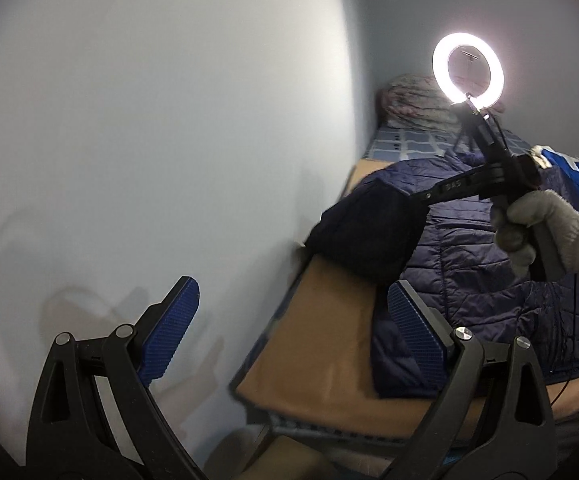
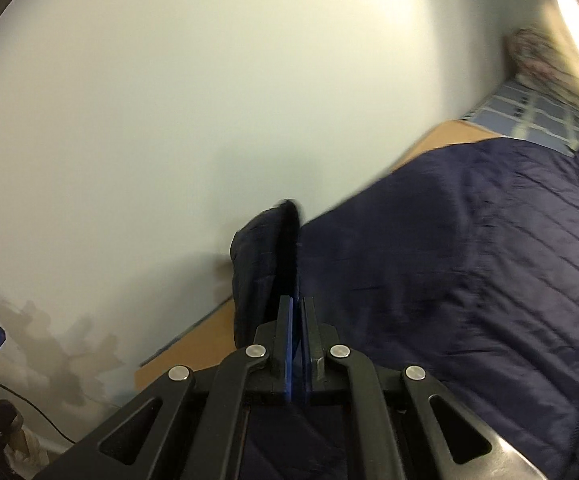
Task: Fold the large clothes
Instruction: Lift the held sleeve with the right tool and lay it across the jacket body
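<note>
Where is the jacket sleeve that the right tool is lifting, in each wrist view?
Left wrist view: the sleeve hangs just right of centre, pinched at the tip of the right tool, above the brown board.
Right wrist view: the sleeve stands low at centre, rising from the tool's shut jaws.
Shared landmark: the checked bedsheet, beyond the jacket in both.

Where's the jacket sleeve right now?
In the left wrist view, the sleeve hangs lifted right of centre, pinched by the right tongs, above the brown board beside the wall.
</note>
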